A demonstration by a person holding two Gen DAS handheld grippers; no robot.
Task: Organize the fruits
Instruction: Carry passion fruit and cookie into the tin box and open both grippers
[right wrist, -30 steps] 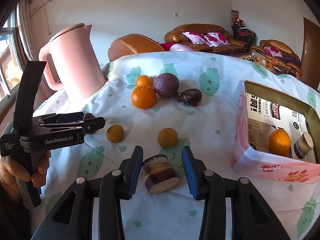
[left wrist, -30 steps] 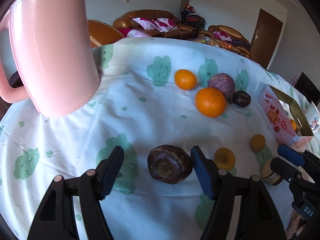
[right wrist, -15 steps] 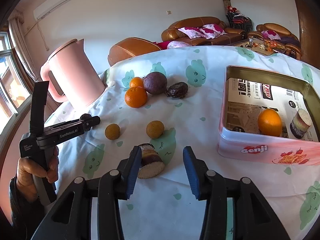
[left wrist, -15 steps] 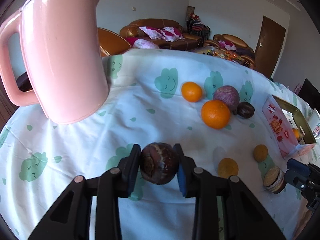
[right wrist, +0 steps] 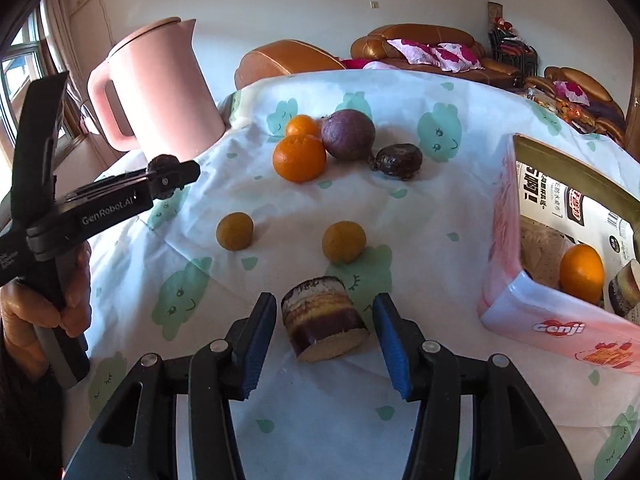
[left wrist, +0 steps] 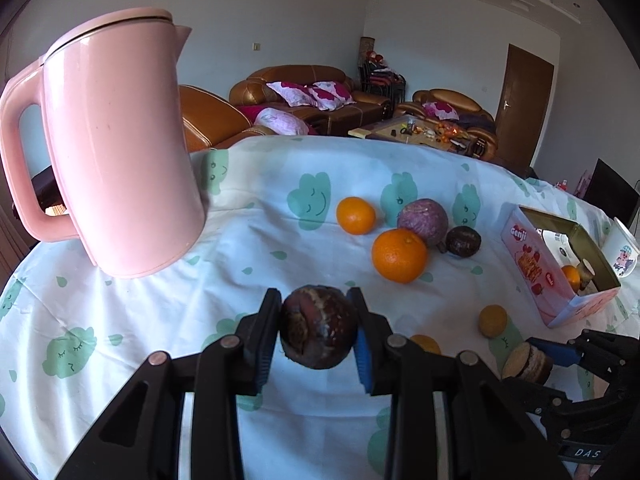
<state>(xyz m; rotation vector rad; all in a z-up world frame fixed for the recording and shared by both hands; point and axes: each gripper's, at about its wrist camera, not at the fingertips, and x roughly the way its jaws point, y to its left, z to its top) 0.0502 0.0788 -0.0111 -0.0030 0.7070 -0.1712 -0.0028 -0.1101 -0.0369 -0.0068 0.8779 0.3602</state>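
Left claw (left wrist: pixel 316 330) clamped and raised, right claw (right wrist: pixel 326 330) spread wide, low over the cloth

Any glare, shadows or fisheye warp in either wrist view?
Left wrist: the pink kettle leans from fisheye distortion, corners vignetted black, the dark fruit in the left gripper sharp. Right wrist: sunlight casts hard shadows beside the small oranges, the window bright.

We see bare cloth on the table (right wrist: pixel 432 216) between the two small yellow fruits (right wrist: pixel 235 231) and the tin (right wrist: pixel 516 300) at its right edge; the pink kettle (right wrist: pixel 160 88) blocks the far left corner.
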